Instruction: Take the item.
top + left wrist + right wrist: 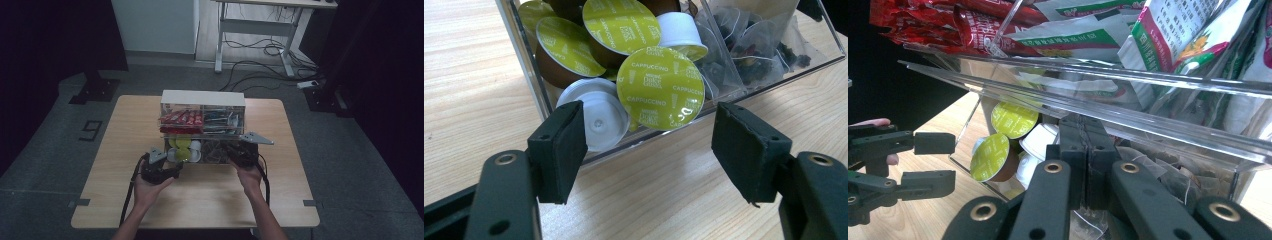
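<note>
A clear two-tier organizer (202, 98) stands mid-table. Its lower drawer (531, 80) holds green-lidded and white coffee capsules (660, 95) in the left compartment and tea bags (744, 55) in the right. My left gripper (649, 145) is open just in front of the capsule compartment, its jaws astride the drawer's front corner without touching it. My right gripper (1084, 125) is shut, its jaws pressed together at the tea bag side under the upper shelf edge. I cannot tell whether anything thin is pinched. In the high view the left gripper (172, 167) and right gripper (240, 154) flank the drawer front.
The upper tier carries red packets (943, 25) and green-and-white sachets (1168, 40). The wooden table (200, 200) has bare room in front and at both sides. Beyond it stand a desk frame (255, 35) and floor cables.
</note>
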